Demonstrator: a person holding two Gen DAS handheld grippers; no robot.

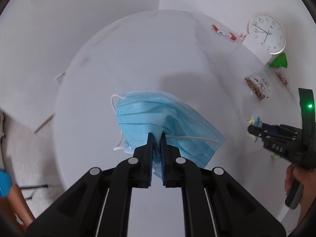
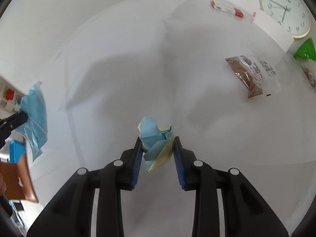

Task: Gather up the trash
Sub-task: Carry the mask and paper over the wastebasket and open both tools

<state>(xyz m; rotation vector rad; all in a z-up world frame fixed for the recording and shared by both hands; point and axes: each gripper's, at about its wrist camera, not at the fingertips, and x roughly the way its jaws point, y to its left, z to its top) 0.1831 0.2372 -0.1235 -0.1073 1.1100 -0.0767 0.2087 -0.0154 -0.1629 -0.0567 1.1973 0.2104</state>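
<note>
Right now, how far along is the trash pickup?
Nothing looks binned yet, and no bin is in view. In hand: the left gripper is shut on the blue face mask, lifted off the white table; the right gripper brackets the crumpled blue-and-yellow paper, but whether its pads press it is unclear. Left: the brown snack wrapper, the red-and-white packet and the green wrapper.
</note>
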